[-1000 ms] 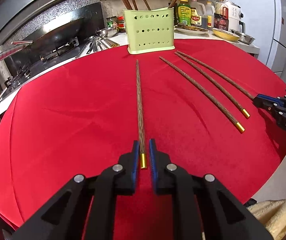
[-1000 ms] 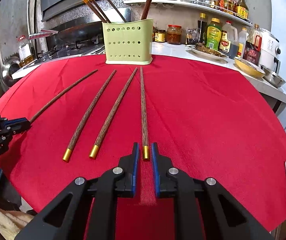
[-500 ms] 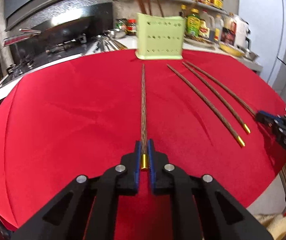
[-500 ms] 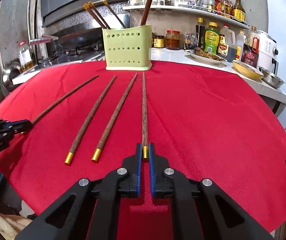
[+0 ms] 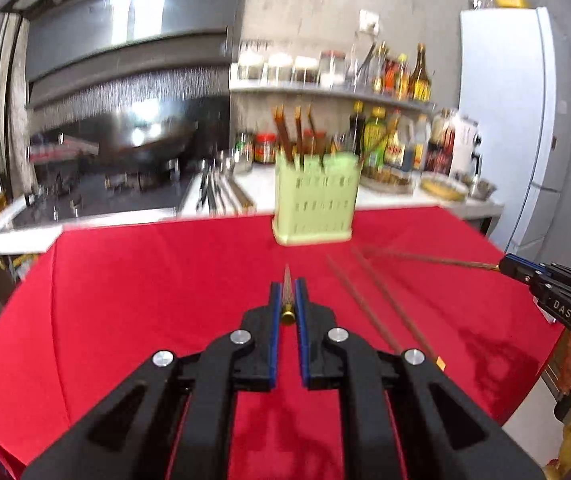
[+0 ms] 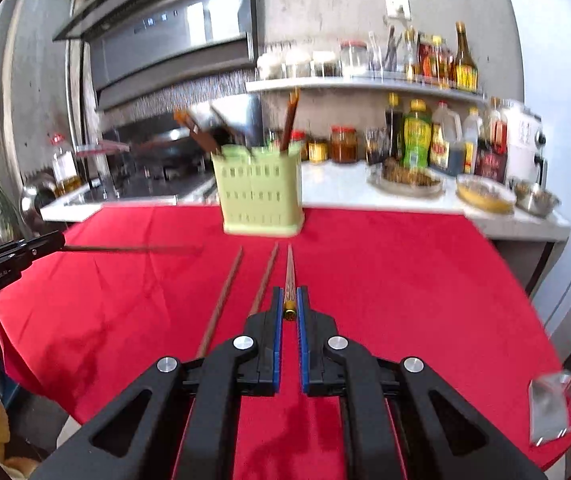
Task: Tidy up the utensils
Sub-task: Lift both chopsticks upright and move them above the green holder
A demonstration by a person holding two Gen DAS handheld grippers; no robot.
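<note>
My left gripper (image 5: pixel 287 294) is shut on the gold-capped end of a brown chopstick (image 5: pixel 286 288), held level above the red tablecloth (image 5: pixel 145 300) and pointing at the green holder (image 5: pixel 313 206). My right gripper (image 6: pixel 290 300) is shut on another chopstick (image 6: pixel 289 272), also lifted and pointing at the holder (image 6: pixel 259 196). Two more chopsticks (image 6: pixel 225 296) (image 6: pixel 263 280) lie on the cloth between the grippers; they also show in the left wrist view (image 5: pixel 369 312). The holder has several chopsticks standing in it. Each gripper shows in the other's view, the right (image 5: pixel 505 266) and the left (image 6: pixel 59 242).
Behind the table runs a white counter (image 6: pixel 365 196) with sauce bottles (image 6: pixel 415 136), jars, a plate and bowls. A stove with a wok (image 5: pixel 145 140) stands at the back left. A white fridge (image 5: pixel 505 120) is at the right. The table's edges fall off at both sides.
Both grippers have lifted their chopsticks off the cloth and tilted up to level. The views now look across the table at the holder and are blurred by the motion.
</note>
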